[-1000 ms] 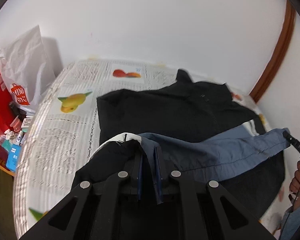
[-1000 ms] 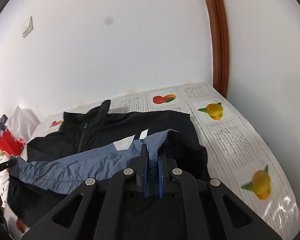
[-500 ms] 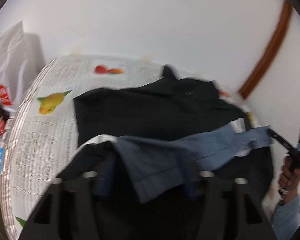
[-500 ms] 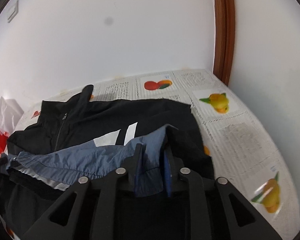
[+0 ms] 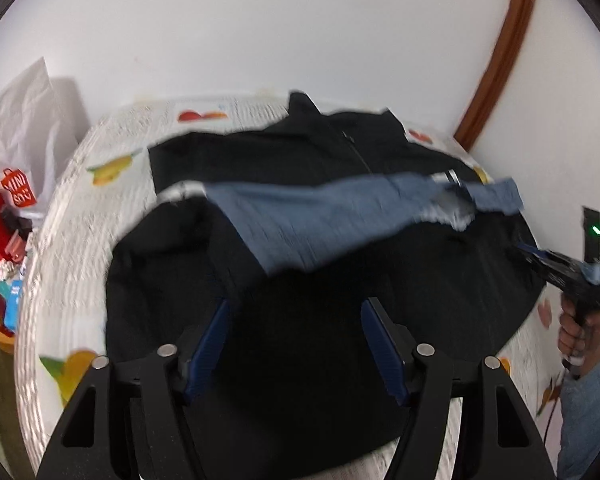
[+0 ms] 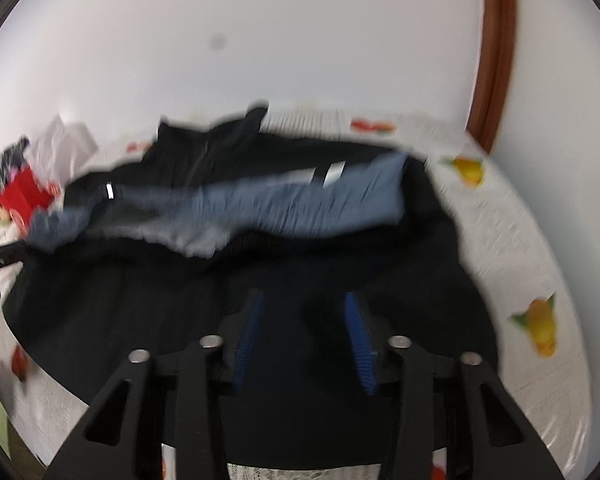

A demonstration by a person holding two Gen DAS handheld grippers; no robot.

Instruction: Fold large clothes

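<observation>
The black jacket [image 5: 308, 280] lay spread on the fruit-print counter [image 5: 80, 220], its blue lining strip [image 5: 320, 216] folded across. Both the left gripper [image 5: 296, 344] and right gripper [image 6: 304, 340] had jaws wide apart, holding nothing. The loose strip could slide off, spoiling the fold.

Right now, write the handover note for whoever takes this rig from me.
Left tool: open, empty, over the jacket's near black part.
Right tool: open, empty, also over it.
Black jacket lies on the fruit-print table cover, collar toward the wall.
Done: the blue-lined hem band is folded up across the middle and lies free of both tools.
Left: smooth that fold, then fold the sides in.
</observation>
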